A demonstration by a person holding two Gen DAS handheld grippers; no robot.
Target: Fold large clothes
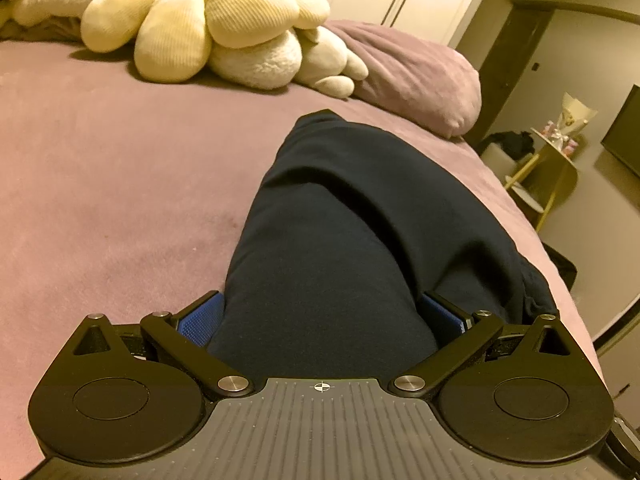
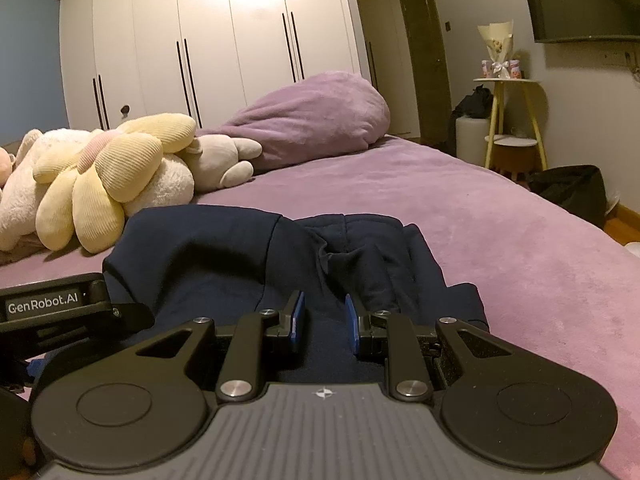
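Note:
A navy garment [image 1: 360,208] lies folded in a thick bundle on the purple bed [image 1: 100,180]. In the left wrist view its near end bulges up between the wide-set blue pads [image 1: 200,320] of my left gripper [image 1: 320,316], which is shut on the bundle; the fingertips are hidden by cloth. In the right wrist view the navy garment [image 2: 224,256] spreads ahead, with a hood-like fold at its far end. My right gripper [image 2: 323,320] sits at its near edge, pads narrowly set and shut on a fold of dark cloth. The left gripper's body [image 2: 56,308] shows at the garment's left side.
A yellow flower plush [image 2: 100,168] and other soft toys lie at the bed's far left, next to a purple pillow [image 2: 316,116]. White wardrobe doors [image 2: 224,40] stand behind. Right of the bed are a yellow side table [image 2: 508,84] and a black bag [image 2: 572,192].

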